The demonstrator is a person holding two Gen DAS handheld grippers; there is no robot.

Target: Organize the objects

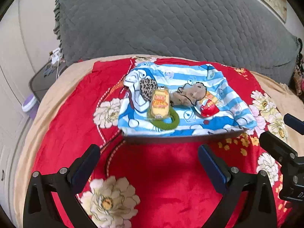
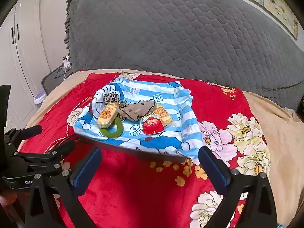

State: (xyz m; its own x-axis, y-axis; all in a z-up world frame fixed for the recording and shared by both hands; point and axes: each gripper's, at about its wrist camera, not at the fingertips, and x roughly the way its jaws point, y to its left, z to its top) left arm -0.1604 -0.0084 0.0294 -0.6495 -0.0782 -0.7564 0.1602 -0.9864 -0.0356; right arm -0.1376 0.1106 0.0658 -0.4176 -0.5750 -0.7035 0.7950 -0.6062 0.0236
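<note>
The left gripper (image 1: pixel 148 163) stands with its black, blue-padded jaws spread wide and nothing between them, hovering over the red plush blanket printed with cream flowers (image 1: pixel 152 180), just in front of a dark flat tray draped with a blue-and-white striped cartoon cloth (image 1: pixel 190 72). The right gripper (image 2: pixel 150 163) is likewise wide apart and empty, held just before the near edge of the same tray (image 2: pixel 133 152). On the cloth lie the small things: a yellow wrapped snack cake (image 1: pixel 159 103) resting partly over a green fabric hair ring (image 1: pixel 167 121), a leopard-print fabric piece (image 1: pixel 147 89) behind the cake, a crumpled brownish cloth item (image 1: pixel 190 94) at the middle, and a red-and-white egg-shaped packet (image 1: pixel 208 107) to its right, with another yellow snack wrapper (image 2: pixel 163 115) just behind it. Beyond the tray rises a grey quilted headboard cover (image 1: pixel 171 19).
</note>
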